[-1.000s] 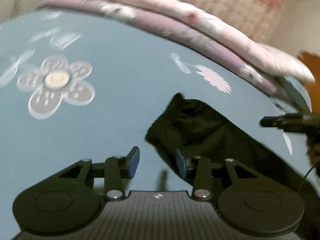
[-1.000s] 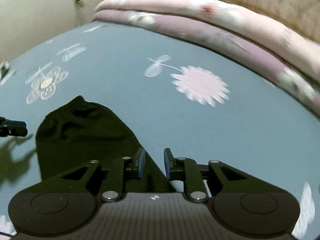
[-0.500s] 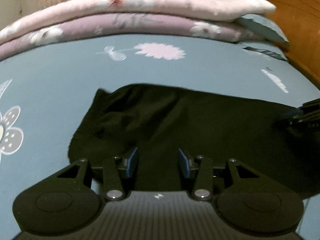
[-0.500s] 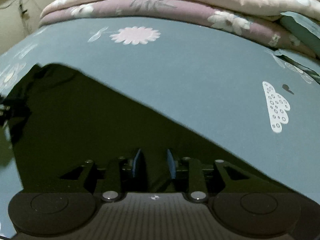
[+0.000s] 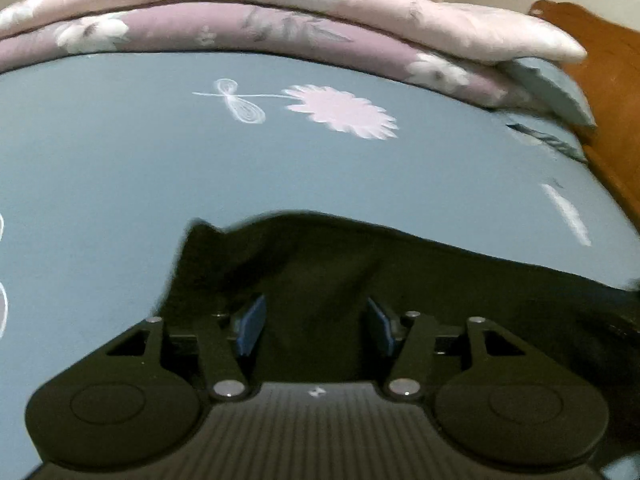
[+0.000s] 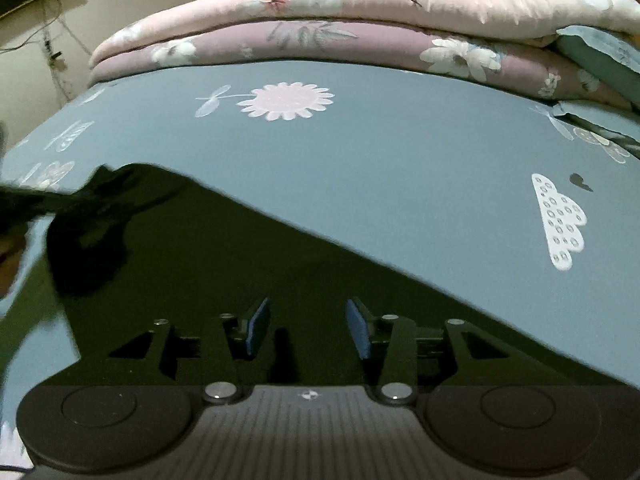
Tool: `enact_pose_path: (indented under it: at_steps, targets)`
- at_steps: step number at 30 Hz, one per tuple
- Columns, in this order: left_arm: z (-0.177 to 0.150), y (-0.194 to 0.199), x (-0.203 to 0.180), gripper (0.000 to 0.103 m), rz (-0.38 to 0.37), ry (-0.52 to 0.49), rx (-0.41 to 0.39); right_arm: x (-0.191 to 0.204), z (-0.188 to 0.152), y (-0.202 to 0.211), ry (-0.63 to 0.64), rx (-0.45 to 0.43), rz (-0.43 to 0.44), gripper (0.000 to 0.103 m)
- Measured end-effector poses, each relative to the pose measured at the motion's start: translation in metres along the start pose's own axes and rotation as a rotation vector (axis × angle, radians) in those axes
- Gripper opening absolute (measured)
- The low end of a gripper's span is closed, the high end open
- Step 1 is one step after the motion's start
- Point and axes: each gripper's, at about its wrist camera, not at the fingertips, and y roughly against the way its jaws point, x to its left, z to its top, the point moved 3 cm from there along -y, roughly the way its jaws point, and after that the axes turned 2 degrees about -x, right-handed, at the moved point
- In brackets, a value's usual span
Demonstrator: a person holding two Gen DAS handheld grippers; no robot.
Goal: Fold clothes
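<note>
A black garment [image 5: 400, 280] lay spread on the blue-grey bedsheet [image 5: 120, 168], its long edge running slantwise across the bed and one rumpled corner standing up a little at the far left in the left wrist view. The left gripper [image 5: 316, 326] hung over that rumpled end, its blue pads [image 5: 250, 330] apart; its jaws had just been opening, with dark cloth seen below the gap but nothing pressed between the pads. The right gripper [image 6: 308, 328] stood over the broad, flatter part of the same garment [image 6: 224, 264], and its jaws too had just been opening, released, the pads [image 6: 358, 332] clear of the fabric. Whether either set of fingertips touched the cloth beneath could not be told. At the far left of the right wrist view a dark, blurred shape crossed the garment's corner. Beyond the garment the sheet showed a pale pink flower print [image 6: 286, 100] and a white cloud print [image 6: 560, 220]. Two folded floral quilts [image 6: 360, 24], pink on mauve, were stacked along the far edge of the bed, and a wooden headboard [image 5: 600, 64] rose at the right
</note>
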Motion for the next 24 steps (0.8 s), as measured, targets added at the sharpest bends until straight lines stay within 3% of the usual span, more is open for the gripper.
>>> enact_pose_path:
  at_steps: [4,9,12,16,19,24]
  targets:
    - [0.017,-0.013,0.006,0.058,0.057,-0.026,-0.015,0.004,-0.022,0.031,0.024,-0.004,-0.040,0.053]
    - [0.017,-0.006,-0.007,0.057,0.055,-0.059,-0.002,0.000,-0.047,0.056,0.007,-0.003,-0.128,0.054]
    - [0.006,0.016,-0.028,0.059,-0.025,-0.112,-0.001,-0.004,-0.059,0.064,-0.026,0.001,-0.149,0.058]
    - [-0.027,0.038,-0.059,0.066,-0.099,-0.261,0.013,-0.010,-0.068,0.056,-0.053,0.021,-0.166,0.058]
    - [-0.053,0.034,-0.055,0.066,-0.014,-0.309,0.090,-0.014,-0.068,0.054,-0.084,0.026,-0.169,0.058]
    - [-0.060,0.056,-0.032,0.066,0.006,-0.256,0.094,-0.028,-0.068,0.061,-0.088,0.009,-0.234,0.058]
